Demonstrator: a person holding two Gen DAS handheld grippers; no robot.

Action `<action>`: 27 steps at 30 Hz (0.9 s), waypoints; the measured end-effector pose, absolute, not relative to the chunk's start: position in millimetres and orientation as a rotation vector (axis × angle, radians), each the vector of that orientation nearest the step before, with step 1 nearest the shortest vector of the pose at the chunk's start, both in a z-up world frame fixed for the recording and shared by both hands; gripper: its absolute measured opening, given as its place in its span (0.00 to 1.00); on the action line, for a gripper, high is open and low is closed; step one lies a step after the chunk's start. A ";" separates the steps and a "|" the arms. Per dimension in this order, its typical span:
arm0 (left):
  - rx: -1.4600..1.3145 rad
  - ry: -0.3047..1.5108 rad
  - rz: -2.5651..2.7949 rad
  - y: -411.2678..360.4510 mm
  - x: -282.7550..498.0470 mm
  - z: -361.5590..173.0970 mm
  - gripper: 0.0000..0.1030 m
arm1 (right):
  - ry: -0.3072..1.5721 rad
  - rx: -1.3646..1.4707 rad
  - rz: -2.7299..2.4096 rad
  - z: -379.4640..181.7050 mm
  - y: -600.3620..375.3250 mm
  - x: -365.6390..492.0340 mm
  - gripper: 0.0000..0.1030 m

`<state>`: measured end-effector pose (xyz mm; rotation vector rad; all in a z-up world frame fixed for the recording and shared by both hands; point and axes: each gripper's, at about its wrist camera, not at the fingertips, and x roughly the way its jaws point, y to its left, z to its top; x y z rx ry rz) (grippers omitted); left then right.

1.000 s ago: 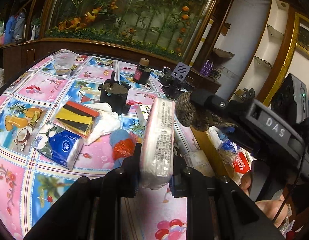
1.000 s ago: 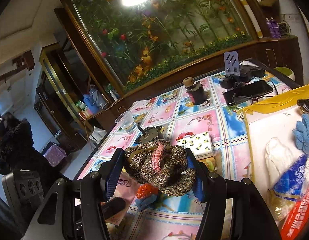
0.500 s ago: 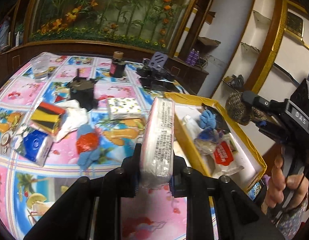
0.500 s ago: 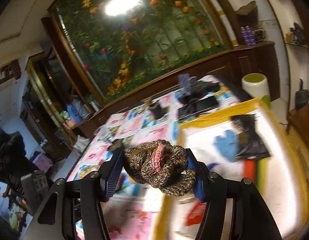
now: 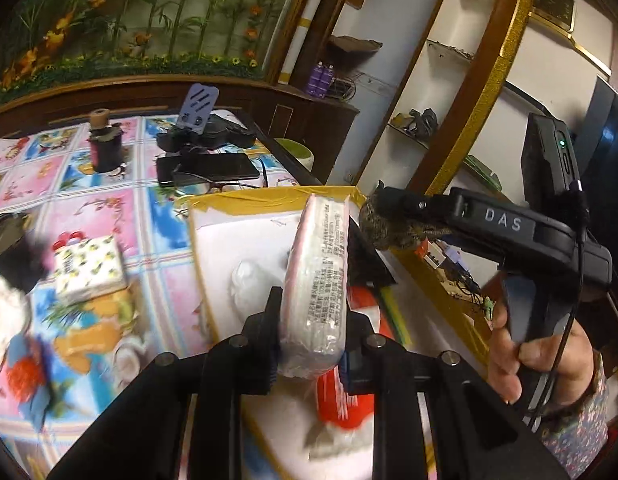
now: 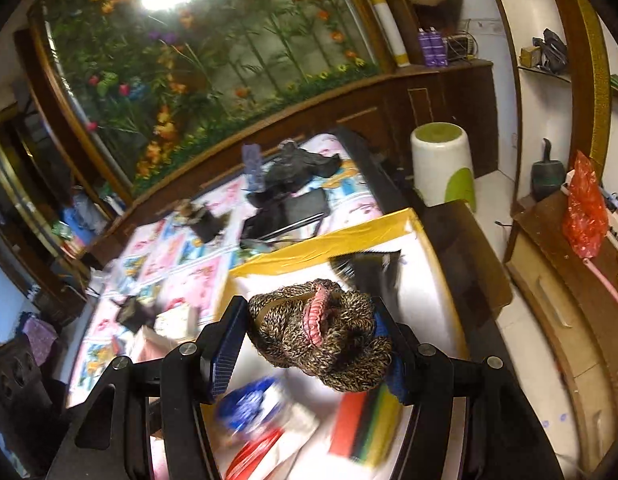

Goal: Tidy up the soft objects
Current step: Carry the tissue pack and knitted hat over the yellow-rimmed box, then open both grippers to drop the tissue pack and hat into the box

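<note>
My left gripper [image 5: 309,336] is shut on a pink-edged tissue pack [image 5: 319,280], held upright over the yellow-rimmed white box [image 5: 269,204]. My right gripper [image 6: 309,344] is shut on a brown knitted ball with a pink band [image 6: 321,340], also above the box [image 6: 321,244]. In the left wrist view the right gripper and its knitted ball [image 5: 385,224] hover over the box's right side, held by a hand [image 5: 525,356]. Inside the box lie a white bag [image 5: 249,284], a red pack [image 5: 349,404], a blue tissue pack [image 6: 249,404], a striped cloth [image 6: 369,424] and a black item [image 6: 373,272].
On the patterned tablecloth [image 5: 93,208] to the left sit a lemon-print tissue pack [image 5: 89,268], a blue-and-red soft toy [image 5: 25,376], a dark jar [image 5: 105,148], a phone [image 5: 205,168] and glasses. A green-and-white stool [image 6: 445,168] stands beyond the table's right edge.
Both grippers swung right from over the table to above the yellow-rimmed box, each still holding its object. The table's loose items slid to the left of view.
</note>
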<state>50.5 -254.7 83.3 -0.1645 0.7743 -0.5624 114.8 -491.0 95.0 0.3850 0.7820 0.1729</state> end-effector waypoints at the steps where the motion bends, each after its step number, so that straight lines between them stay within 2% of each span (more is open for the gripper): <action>1: -0.171 0.796 -0.569 -260.5 61.3 79.9 0.21 | 0.793 0.380 0.163 93.5 -493.1 123.0 0.63; 9: -0.193 0.898 -0.543 -266.1 102.9 41.1 0.21 | 0.889 0.319 0.147 65.7 -483.0 175.3 0.63; 11: -0.188 0.894 -0.542 -267.0 102.2 39.6 0.30 | 0.901 0.323 0.148 59.3 -479.7 179.9 0.64; 13: -0.198 0.887 -0.547 -265.3 101.4 39.0 0.49 | 0.901 0.328 0.146 56.0 -478.1 182.1 0.65; 14: -0.198 0.881 -0.545 -264.6 100.4 39.6 0.51 | 0.900 0.330 0.144 55.9 -478.2 181.9 0.65; 19: -0.200 0.843 -0.546 -261.0 92.7 48.6 0.54 | 0.870 0.343 0.150 64.5 -480.1 171.5 0.72; 24: -0.193 0.813 -0.546 -255.5 79.6 56.4 0.55 | 0.809 0.374 0.151 82.0 -484.9 142.3 0.74; 27: -0.202 0.805 -0.549 -248.6 69.4 59.8 0.59 | 0.761 0.400 0.175 93.8 -483.8 118.0 0.75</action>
